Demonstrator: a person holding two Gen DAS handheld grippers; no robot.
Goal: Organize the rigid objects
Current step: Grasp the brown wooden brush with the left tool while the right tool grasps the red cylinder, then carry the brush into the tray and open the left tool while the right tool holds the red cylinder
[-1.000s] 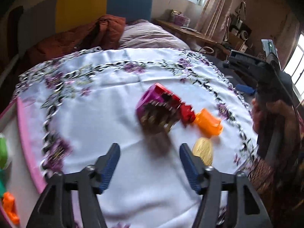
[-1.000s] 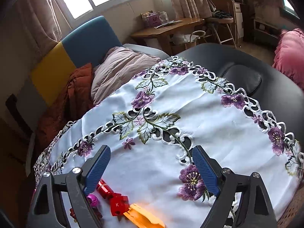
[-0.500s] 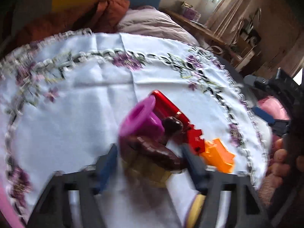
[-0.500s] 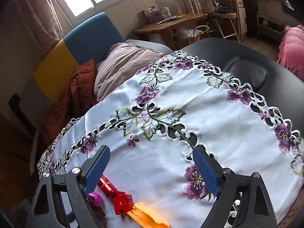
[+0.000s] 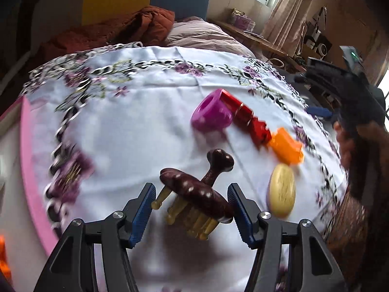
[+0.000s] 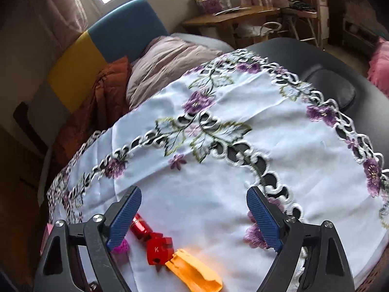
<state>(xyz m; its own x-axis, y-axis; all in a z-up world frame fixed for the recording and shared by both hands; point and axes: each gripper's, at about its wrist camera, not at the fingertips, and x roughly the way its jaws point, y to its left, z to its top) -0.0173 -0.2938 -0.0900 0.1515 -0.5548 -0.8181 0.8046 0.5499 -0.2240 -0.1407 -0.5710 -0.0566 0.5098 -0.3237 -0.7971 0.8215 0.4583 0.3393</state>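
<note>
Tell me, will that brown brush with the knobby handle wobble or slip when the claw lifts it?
Probably a bit. The brush looks hard and glossy, so it might slip against the left claw. Its handle sticks out to one side, so it may tip that way. The yellow pegs underneath look stiff, unlikely to bend.

Both wrist views look steeply down, close over the embroidered tablecloth (image 5: 136,131), sharing the red piece (image 6: 155,248).

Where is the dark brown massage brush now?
In the left wrist view, the dark brown massage brush sits between the left tongs, below the purple ring.
</note>
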